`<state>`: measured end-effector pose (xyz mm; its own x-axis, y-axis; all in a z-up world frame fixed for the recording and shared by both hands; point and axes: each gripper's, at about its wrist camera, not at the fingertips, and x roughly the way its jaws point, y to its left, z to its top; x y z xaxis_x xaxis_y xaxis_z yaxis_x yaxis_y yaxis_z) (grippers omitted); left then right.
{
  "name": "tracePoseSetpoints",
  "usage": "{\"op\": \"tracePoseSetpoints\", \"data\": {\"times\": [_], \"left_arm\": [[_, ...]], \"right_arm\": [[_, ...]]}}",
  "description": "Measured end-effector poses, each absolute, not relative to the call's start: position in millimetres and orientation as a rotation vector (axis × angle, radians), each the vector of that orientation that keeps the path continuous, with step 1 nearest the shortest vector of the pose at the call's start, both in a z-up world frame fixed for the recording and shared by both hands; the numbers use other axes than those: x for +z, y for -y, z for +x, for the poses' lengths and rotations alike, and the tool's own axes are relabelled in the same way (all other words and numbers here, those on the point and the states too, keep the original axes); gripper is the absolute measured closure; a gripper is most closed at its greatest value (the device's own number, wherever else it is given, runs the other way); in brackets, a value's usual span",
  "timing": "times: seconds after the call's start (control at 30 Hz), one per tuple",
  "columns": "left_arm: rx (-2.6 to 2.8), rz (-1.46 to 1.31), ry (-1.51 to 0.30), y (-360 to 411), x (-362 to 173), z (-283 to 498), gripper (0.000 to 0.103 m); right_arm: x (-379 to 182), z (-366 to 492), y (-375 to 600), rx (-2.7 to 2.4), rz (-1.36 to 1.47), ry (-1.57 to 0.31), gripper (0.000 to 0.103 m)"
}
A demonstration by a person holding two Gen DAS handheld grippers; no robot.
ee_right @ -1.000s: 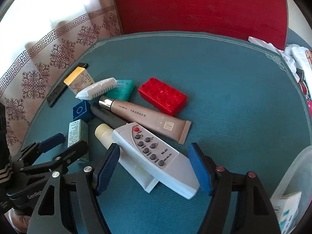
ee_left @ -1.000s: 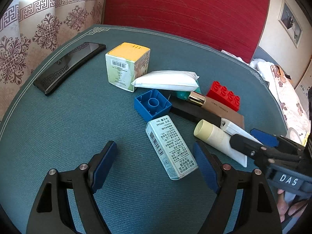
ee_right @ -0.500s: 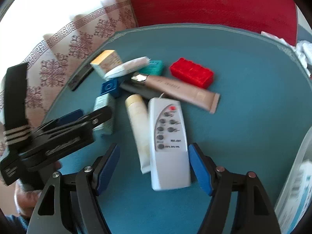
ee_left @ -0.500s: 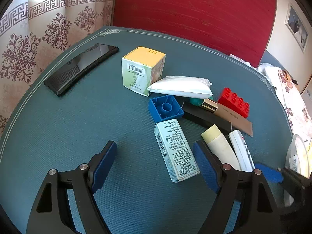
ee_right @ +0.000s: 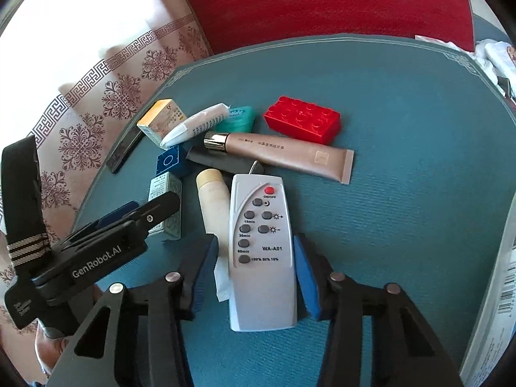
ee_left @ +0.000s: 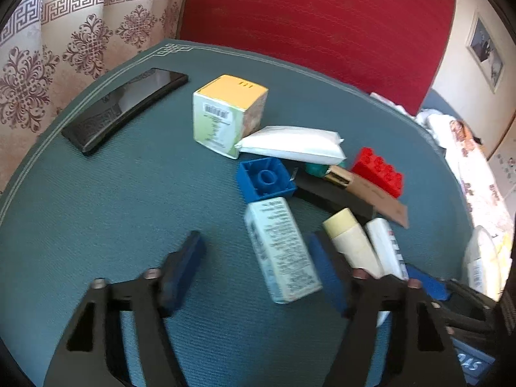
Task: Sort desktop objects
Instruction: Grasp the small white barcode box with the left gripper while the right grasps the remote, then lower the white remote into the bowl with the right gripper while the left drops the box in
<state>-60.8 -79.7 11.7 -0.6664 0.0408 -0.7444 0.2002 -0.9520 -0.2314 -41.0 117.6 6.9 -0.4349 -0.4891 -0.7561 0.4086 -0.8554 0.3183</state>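
A pale green printed box (ee_left: 280,248) lies lengthwise between the fingers of my left gripper (ee_left: 254,271). Its jaws are closing; the right pad is close to the box, and bare table shows at the left pad. A white remote (ee_right: 262,258) with grey buttons lies between the fingers of my right gripper (ee_right: 253,271), whose jaws are also closing. The right pad is at the remote's edge. At the left pad, the flat end of a cream tube (ee_right: 213,206) shows in the gap. The left gripper (ee_right: 142,209) also shows in the right wrist view, over the box (ee_right: 166,206).
On the teal table (ee_left: 96,209) lie a black phone (ee_left: 125,109), a yellow-topped box (ee_left: 225,116), a white pack (ee_left: 290,145), a blue block (ee_left: 266,177), a red brick (ee_left: 377,174), a brown tube (ee_right: 280,154) and a teal case (ee_right: 235,119). A clear container (ee_right: 493,290) stands at the right edge.
Both grippers' jaws have narrowed around the box and the remote. The right gripper turned, so the remote now lies straight between its fingers. The left hand barely moved.
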Motion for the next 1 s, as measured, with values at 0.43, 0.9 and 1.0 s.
{"op": "tracePoseSetpoints", "data": {"times": [0.43, 0.9, 1.0], "left_arm": [[-2.799, 1.252, -0.482, 75, 14, -54, 0.068], [-2.791, 1.244, -0.430, 70, 8, -55, 0.063], [-2.802, 1.242, -0.455, 72, 9, -54, 0.070]], "right_arm": [[7, -11, -137, -2.411, 1.229, 0.066, 0.059], [-1, 6, -129, -2.530, 1.157, -0.138, 0.059], [-2, 4, -125, -2.551, 1.134, -0.168, 0.059]]}}
